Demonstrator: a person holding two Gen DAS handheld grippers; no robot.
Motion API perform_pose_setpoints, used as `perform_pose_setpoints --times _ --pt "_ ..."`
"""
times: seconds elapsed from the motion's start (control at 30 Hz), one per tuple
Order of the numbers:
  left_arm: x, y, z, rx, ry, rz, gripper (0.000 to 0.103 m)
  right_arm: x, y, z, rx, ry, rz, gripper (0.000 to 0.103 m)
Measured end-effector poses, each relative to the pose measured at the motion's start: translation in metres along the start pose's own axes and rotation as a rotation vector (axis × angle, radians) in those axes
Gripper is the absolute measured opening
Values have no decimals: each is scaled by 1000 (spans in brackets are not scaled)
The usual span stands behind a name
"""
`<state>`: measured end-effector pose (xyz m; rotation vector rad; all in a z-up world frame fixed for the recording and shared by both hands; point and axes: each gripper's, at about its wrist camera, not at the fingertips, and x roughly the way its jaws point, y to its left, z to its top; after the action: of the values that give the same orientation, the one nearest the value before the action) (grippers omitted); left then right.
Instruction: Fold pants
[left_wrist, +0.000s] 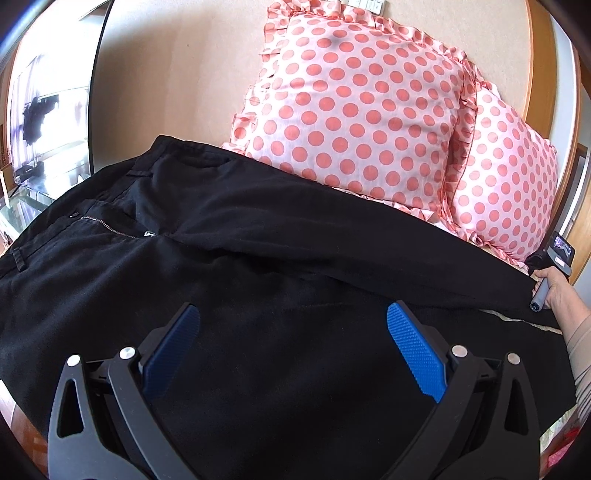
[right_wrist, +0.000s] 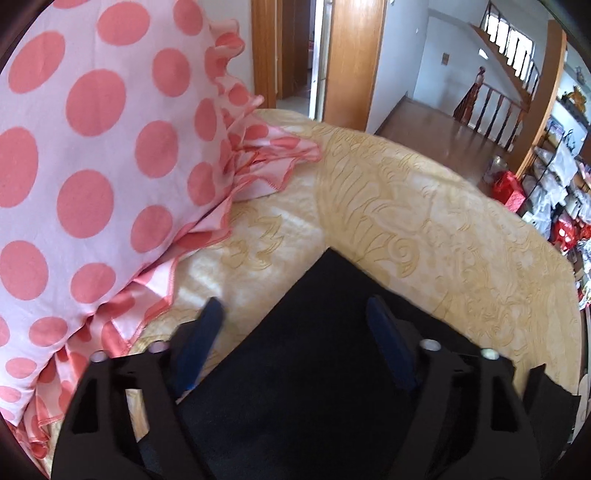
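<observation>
Both grippers, left gripper (left_wrist: 291, 325) and right gripper (right_wrist: 295, 317), hover spread apart over the black pants (left_wrist: 258, 240); folding seems not begun, next grasp the hem ahead.

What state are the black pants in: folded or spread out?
Spread out. The black pants lie flat on the bed, waistband, zipper and one leg showing; no fold visible.

No legible text, labels, brands or numbers anywhere in either view.
</observation>
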<state>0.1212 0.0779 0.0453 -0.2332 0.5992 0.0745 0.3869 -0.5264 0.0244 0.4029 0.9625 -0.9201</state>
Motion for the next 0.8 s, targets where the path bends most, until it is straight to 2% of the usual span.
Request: perform_pose_setpoints --times 0.03,0.13,0.2,0.3,0.43,0.57,0.7,0.8 --pt "0 -1 0 5 5 -3 101 -1 -5 1 10 -8 -5 45" --pt "2 -4 -1 19 15 -6 101 4 -22 6 44 -10 50 26" --pt "1 -4 -2 24 9 -7 101 2 -34 7 60 -3 124 19" --pt "-4 -2 -3 16 -22 -3 101 -8 -61 4 101 0 298 4" --pt "-17 -2 -5 28 -88 22 101 -38 -100 -7 132 -36 456 3" --pt "-30 -4 -5 60 -128 34 101 -74 -150 -31 135 -98 622 3" --pt "-40 -4 -7 50 -134 16 101 -113 -206 -75 138 -139 767 3" --pt "-49 -6 -10 55 -149 6 101 -125 -241 -113 144 -129 815 3"
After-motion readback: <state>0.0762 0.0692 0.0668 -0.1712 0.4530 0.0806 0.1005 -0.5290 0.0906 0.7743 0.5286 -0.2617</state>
